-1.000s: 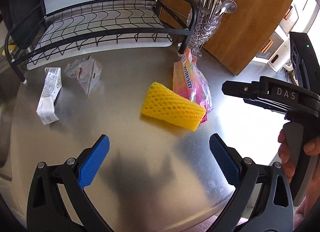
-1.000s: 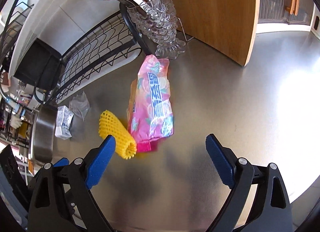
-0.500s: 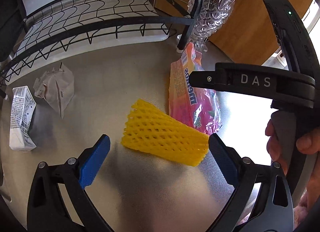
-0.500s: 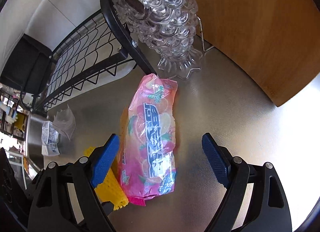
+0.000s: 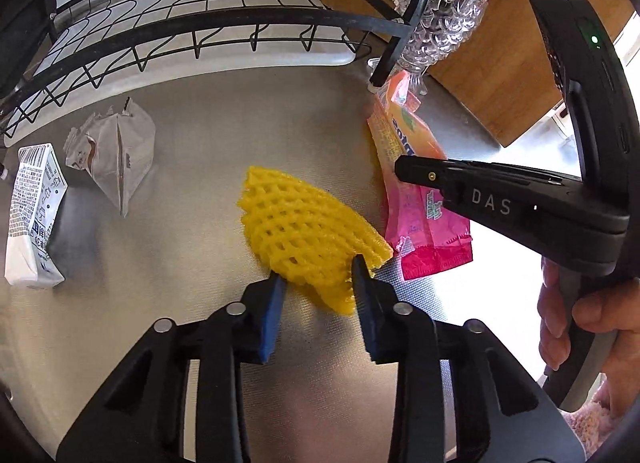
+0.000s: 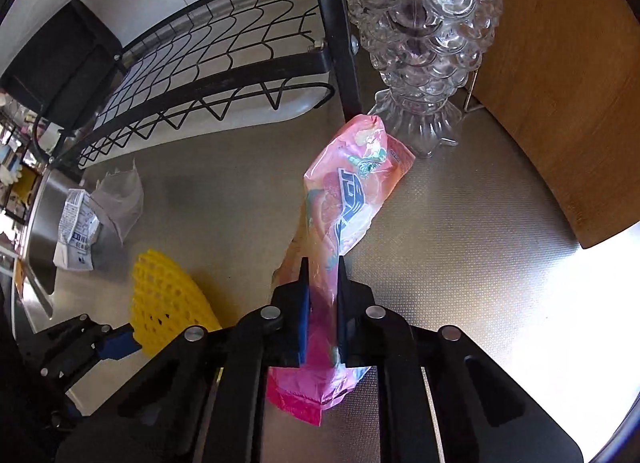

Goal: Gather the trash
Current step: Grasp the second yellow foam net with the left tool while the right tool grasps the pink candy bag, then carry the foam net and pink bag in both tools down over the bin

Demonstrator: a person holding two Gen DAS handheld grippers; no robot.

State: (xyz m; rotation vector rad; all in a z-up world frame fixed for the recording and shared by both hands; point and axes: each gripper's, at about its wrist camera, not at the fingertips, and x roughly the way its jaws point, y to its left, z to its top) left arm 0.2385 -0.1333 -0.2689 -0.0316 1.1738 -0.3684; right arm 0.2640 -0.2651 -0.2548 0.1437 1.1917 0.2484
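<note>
Now that both grippers have closed, we hold two pieces of trash.
Left gripper [image 5: 318, 277] pinches the yellow foam fruit net [image 5: 308, 235]; right gripper [image 6: 320, 303] clamps the pink plastic candy wrapper [image 6: 344, 199], mid-countertop [image 5: 192, 151]; both ready for lifting.

The right gripper [image 6: 320, 283] is clamped on a pink snack bag [image 6: 344, 207], whose far end reaches the base of a clear glass fish-shaped holder [image 6: 420, 35]. At lower left, the left gripper [image 6: 116, 345] pinches a yellow foam net sleeve [image 6: 168, 299]. A small carton [image 6: 76, 229] and crumpled clear wrapper [image 6: 120, 203] lie on the steel counter [image 6: 460, 231] near a black wire dish rack [image 6: 200, 59].
</note>
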